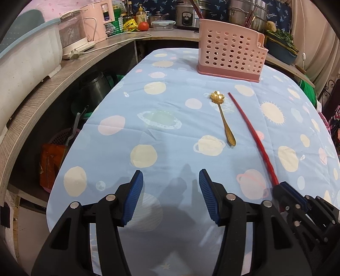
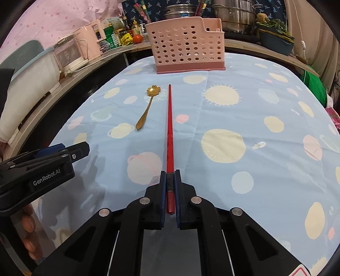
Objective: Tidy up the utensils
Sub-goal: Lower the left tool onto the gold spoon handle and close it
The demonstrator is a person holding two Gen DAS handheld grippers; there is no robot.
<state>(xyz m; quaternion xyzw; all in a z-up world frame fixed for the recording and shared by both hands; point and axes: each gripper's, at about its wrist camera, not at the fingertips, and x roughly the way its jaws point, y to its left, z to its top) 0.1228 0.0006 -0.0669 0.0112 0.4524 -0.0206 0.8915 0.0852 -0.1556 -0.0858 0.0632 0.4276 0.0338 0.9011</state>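
Observation:
A red chopstick lies lengthwise on the blue planet-print tablecloth, its thick end clamped between the blue pads of my right gripper, which is shut on it. The same chopstick runs to that gripper at the lower right of the left wrist view. A gold flower-bowl spoon lies just left of the chopstick, also seen as the spoon. My left gripper stands open over bare cloth, nothing between its fingers. A pink perforated utensil basket stands upright at the far end.
A curved wooden counter wraps the table's left and back, loaded with a pink kettle, bottles, a tomato and steel pots. Shelves below it hold a dark pot and bags. A hand holds the left gripper.

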